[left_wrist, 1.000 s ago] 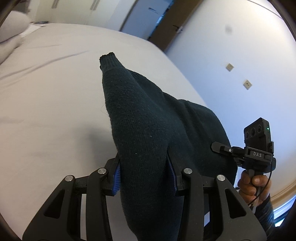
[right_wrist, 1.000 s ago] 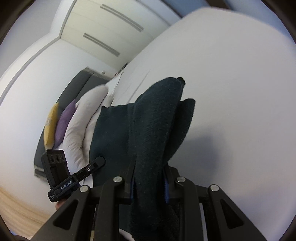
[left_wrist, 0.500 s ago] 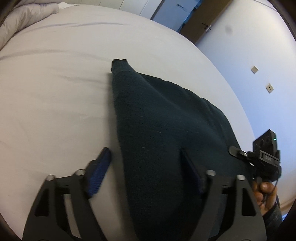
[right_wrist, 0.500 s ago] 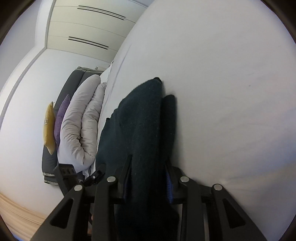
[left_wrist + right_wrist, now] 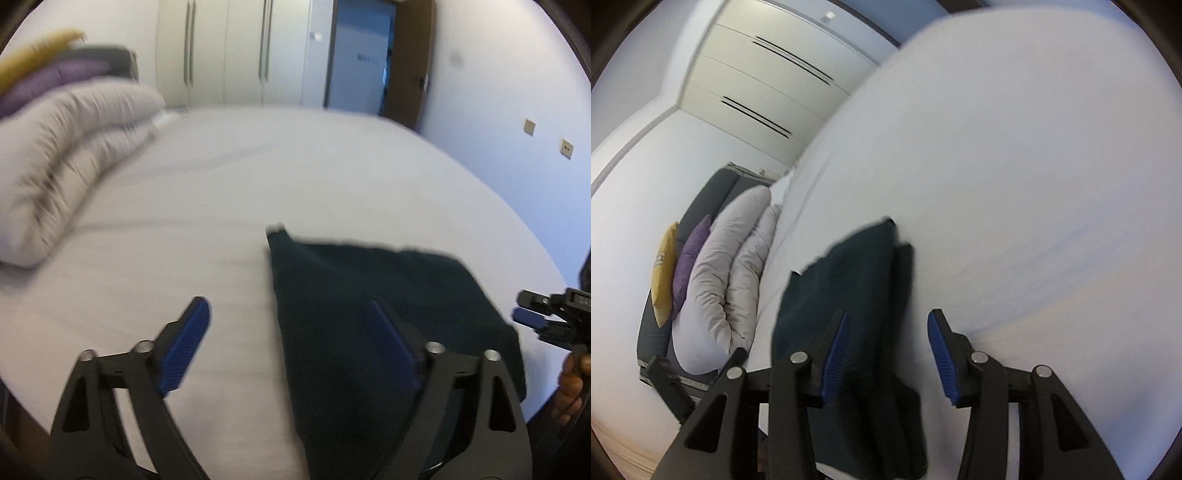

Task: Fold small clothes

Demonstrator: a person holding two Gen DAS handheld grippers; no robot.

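Left gripper: jaws wide and opening; blue pads clear of the cloth on the left side, the right pad over the garment's near part without pressing it.
Left pads: ribbed blue, the left one above bare sheet.
Right gripper: jaws part-way apart and opening; the garment's edge lies between them, the pads not pressing it.
Right pads: ribbed blue, the right one over bare sheet, the left one against the cloth's side.
Dark knit garment: dark green-black, lying folded on the bed near its front edge; one narrow cuffed end points away from the jaws; in the right wrist view two layers show, one strip just beside the main fold.
Bed: pale sheet, a few faint creases, carries the garment.
Folded duvet: pale grey, bunched at the head of the bed, well apart from the garment.
Cushions: one purple, one yellow, behind the duvet against a dark headboard.
Wardrobe: pale doors with long handles, beyond the bed.
Doorway: open, beside the wardrobe.
Person's hand: at the right edge, gripping the other gripper's handle.
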